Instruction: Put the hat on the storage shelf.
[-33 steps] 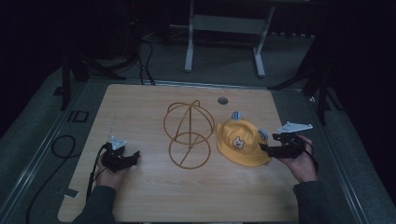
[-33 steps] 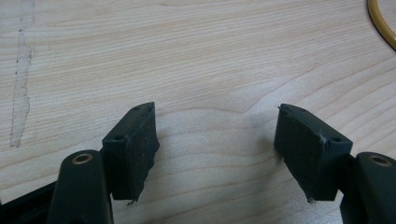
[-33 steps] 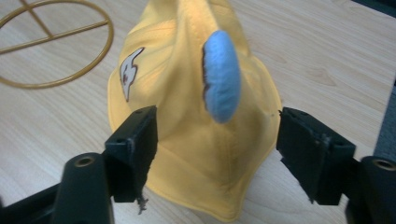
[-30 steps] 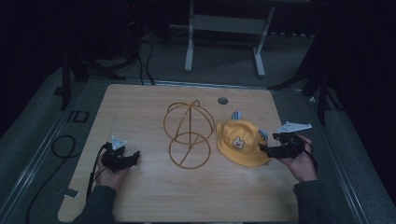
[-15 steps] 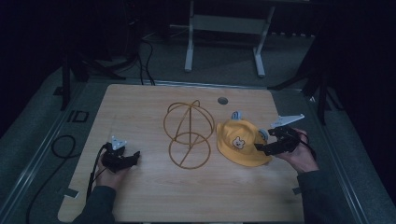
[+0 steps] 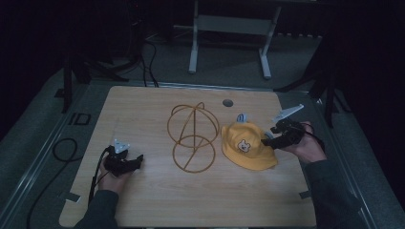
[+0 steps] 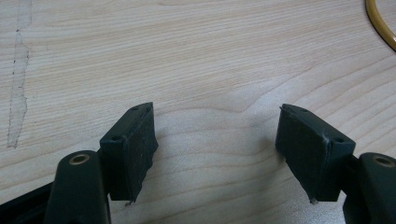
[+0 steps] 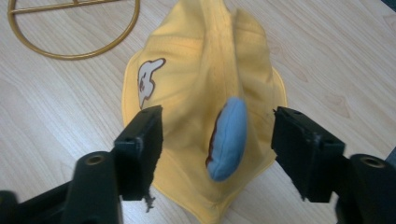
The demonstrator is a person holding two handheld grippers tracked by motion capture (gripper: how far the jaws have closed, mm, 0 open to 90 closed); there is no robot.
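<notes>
At the near left of the table (image 6: 143, 205), the left gripper (image 6: 137, 160) rests low on the wood in the person's hand, its 2 jaws spread wide over bare tabletop with nothing between them; it has no part in the work so far. To its right, at the middle of the table, stands the gold wire stand (image 6: 193, 138), a ring lying flat with hoops rising from it, and it carries nothing. Right of that, just beside the ring but seemingly apart from it, the yellow hat (image 6: 248, 145) lies flat on the table, its little animal patch facing the near side and a blue ear (image 8: 228, 139) sticking up from the crown. At the hat's right edge the right gripper (image 6: 265, 141) hovers with its jaws parted around the crown and the blue ear; they have just been closing, with the hat between them, yet the pads do not press the cloth, though from above the contact is hard to judge. My reading is that the job is to put the hat on the stand, and it has barely begun: the grasp is not yet made, and the lift, the carry left and the seating over the hoops are all left to do. At the far edge a small grey round inset (image 6: 228, 102) sits in the tabletop
</notes>
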